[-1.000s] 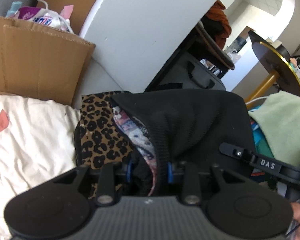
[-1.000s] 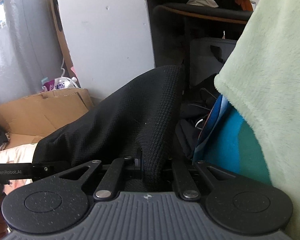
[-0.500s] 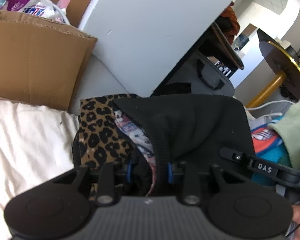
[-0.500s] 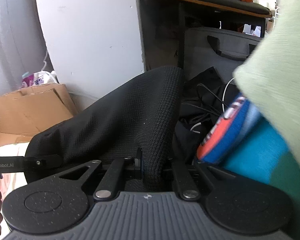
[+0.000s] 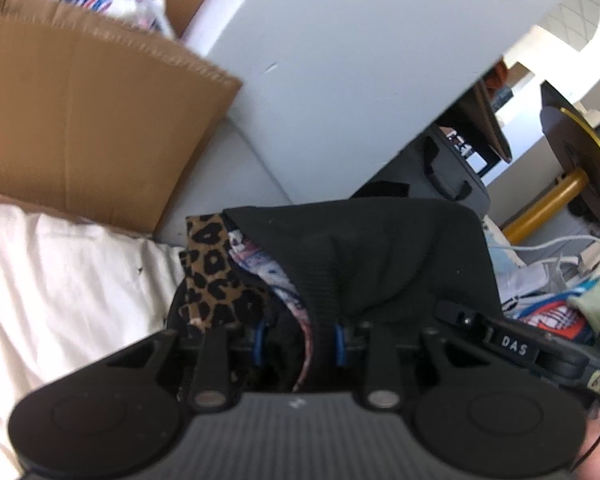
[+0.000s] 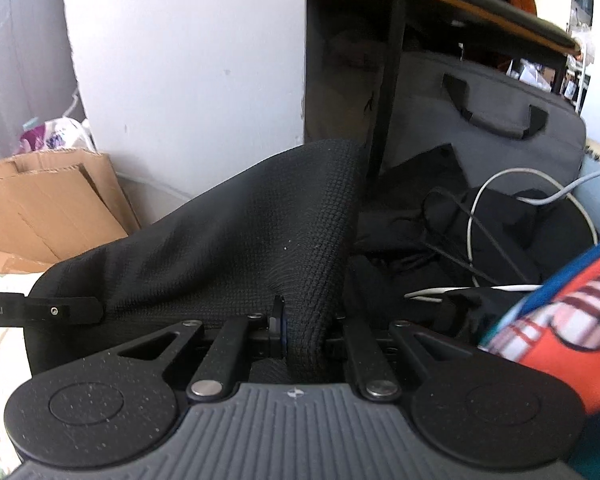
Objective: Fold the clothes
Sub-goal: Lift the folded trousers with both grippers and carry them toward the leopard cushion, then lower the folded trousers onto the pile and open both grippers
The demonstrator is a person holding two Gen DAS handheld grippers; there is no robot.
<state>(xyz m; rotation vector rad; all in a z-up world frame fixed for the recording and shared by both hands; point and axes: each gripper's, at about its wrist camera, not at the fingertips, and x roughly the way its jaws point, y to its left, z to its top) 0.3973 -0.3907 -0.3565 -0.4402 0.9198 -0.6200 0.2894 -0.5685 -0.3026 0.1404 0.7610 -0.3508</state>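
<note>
Right, both grippers have cloth between their fingers. My left gripper is pinched on a thick bunch — the black knit plus a leopard piece and a pale printed layer all caught between the blue-edged pads, so the fingers stand narrow but not fully together. Knit humps up ahead of the fingers and spans toward the right, where the other tool's black bar marked DAS pokes into view at the lower right.

My right gripper is clamped nearly closed on a ribbed fold of the same knit; cloth rises in a ridge from the pads and slopes down to the left, toward the left tool's bar at the frame edge. So the knit hangs stretched between the two grippers, over a white sheet that lies below on the left.

Bkgd: cardboard stands beyond the sheet, against a white wall. To the right there's a grey bag with handles, a white cable looped over dark cloth, and a blue-and-orange item at the right edge — blurred, can't tell what it is. Left view is a bit smeared too.
</note>
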